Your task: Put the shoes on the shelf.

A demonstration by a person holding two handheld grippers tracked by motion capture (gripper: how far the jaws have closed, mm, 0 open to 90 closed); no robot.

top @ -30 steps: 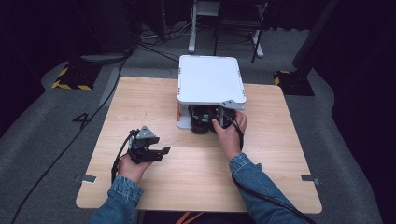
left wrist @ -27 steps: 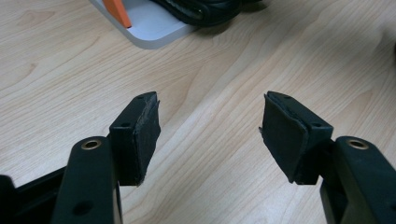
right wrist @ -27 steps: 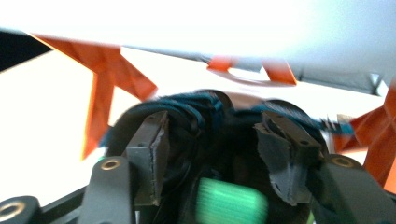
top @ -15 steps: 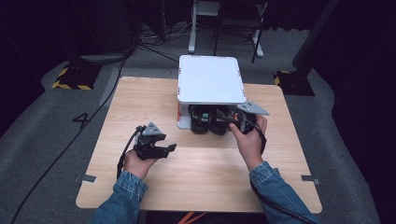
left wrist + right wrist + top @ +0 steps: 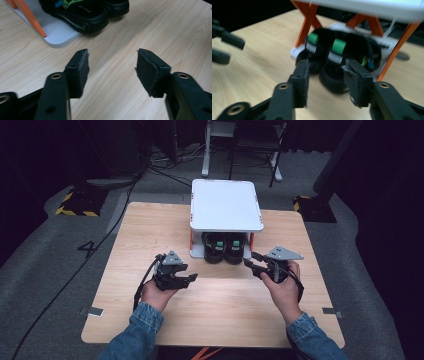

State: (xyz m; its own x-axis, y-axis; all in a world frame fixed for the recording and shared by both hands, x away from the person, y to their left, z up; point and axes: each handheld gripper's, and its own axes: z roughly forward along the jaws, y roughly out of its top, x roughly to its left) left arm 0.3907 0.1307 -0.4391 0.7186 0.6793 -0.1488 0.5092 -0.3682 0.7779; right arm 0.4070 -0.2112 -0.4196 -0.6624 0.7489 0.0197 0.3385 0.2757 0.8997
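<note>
A pale wooden desk [image 5: 150,230] stands on grey carpet in a dark room, cables trailing across the floor behind it. Toward the desk's far edge sits a small white rack [image 5: 226,205] on orange legs, with a pair of black sandals [image 5: 225,247] on its lower shelf — green and white strap marks showing. The left gripper [image 5: 189,279] hovers just left of the rack's front, the right gripper [image 5: 251,262] just right of it. Both have their jaws part open, just been closing, with nothing between them — neither touches the sandals.
</note>
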